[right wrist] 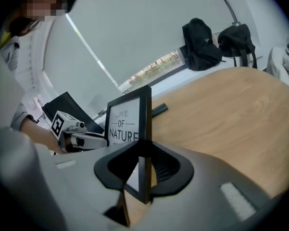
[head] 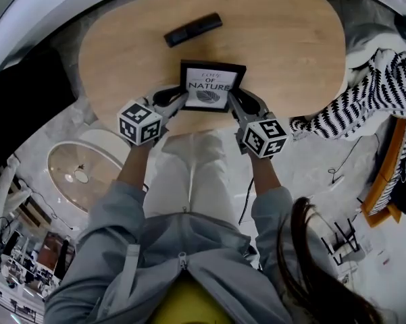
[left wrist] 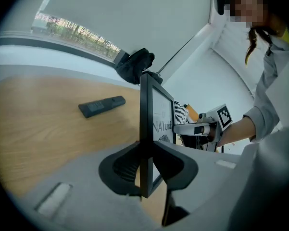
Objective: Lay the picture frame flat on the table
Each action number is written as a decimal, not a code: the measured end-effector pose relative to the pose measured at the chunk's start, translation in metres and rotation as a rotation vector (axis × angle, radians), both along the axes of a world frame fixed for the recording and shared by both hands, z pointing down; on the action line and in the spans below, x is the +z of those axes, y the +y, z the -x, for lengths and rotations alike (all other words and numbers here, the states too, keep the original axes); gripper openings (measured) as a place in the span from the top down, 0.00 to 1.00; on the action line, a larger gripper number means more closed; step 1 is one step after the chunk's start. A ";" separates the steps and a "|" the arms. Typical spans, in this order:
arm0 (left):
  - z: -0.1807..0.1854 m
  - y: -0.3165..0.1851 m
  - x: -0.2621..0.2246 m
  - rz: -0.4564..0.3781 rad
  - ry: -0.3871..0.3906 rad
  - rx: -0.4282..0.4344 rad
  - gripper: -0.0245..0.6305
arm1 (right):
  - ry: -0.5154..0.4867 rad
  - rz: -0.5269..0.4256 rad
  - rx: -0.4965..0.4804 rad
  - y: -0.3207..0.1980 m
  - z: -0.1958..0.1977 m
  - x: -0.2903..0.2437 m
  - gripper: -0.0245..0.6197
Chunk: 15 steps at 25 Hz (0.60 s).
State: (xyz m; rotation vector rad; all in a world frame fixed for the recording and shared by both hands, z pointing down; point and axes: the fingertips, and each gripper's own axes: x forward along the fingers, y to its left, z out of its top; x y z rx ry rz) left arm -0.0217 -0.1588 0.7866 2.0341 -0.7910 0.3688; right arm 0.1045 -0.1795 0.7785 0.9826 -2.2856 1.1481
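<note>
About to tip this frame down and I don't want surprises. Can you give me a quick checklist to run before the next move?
1. Left gripper shut on the picture frame's left edge: ok.
2. Right gripper shut on the opposite edge: ok.
3. Frame upright and level between them: ok.
4. Frame's bottom edge resting on the table: cannot tell.
5. Remote behind the frame lies clear of where it would land: cannot tell.
</note>
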 end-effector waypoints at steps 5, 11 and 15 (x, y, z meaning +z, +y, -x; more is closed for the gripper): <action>-0.003 0.007 0.035 0.115 -0.010 0.022 0.84 | 0.015 0.122 0.008 0.007 -0.003 0.037 0.84; -0.006 0.025 0.057 0.225 0.001 -0.010 0.84 | 0.017 0.225 0.000 0.022 -0.005 0.059 0.84; -0.006 0.038 0.064 0.270 0.002 -0.043 0.84 | 0.036 0.254 -0.023 0.031 -0.004 0.064 0.84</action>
